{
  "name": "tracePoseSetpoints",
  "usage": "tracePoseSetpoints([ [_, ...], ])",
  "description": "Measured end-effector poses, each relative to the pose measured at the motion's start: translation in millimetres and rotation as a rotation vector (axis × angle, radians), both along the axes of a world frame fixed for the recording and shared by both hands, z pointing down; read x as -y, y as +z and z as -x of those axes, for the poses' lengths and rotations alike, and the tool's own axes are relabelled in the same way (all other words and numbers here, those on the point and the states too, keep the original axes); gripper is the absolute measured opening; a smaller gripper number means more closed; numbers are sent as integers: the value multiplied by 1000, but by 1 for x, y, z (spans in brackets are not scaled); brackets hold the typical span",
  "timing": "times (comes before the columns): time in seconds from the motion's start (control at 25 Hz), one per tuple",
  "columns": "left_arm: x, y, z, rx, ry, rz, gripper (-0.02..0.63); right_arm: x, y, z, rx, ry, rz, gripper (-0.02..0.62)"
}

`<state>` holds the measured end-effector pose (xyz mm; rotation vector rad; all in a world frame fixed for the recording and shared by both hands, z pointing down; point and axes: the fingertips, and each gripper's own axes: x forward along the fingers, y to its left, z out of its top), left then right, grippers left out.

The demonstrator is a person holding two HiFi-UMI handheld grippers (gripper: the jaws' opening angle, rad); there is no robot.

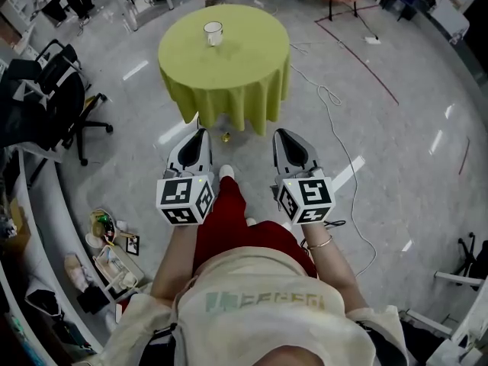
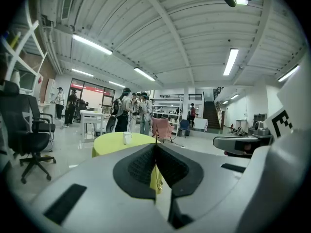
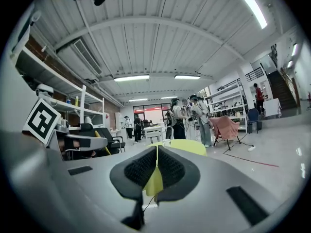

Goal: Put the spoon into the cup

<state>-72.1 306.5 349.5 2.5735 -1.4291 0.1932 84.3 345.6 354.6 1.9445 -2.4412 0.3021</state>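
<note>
Cup [image 1: 213, 33]: upright on the table [image 1: 252, 75], toward its far edge. Spoon: identifiable in no view, though the head view shows a small gold item [image 1: 226, 137] on the floor at the table's near foot. Left gripper [image 1: 200, 134] and right gripper [image 1: 283, 134]: held short of the table, jaws pressed together on nothing, plain in your gripper views, less so from above. Step, as judged: approach; next you must locate the spoon and part one gripper's jaws.

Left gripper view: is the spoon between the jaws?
No, the left gripper is shut, jaws pressed together with nothing between them.
</note>
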Motion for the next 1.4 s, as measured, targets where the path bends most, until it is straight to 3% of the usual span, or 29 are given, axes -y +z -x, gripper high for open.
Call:
tracePoseSetpoints([
  [0.64, 97, 18, 8, -22, -6, 40, 25, 91, 19, 4, -6, 15, 51, 37],
  [1.12, 200, 25, 15, -38, 1, 68, 25, 191, 27, 12, -13, 30, 90, 37],
  [1.4, 264, 30, 34, -48, 9, 92, 25, 262, 28, 37, -17, 23, 104, 37],
])
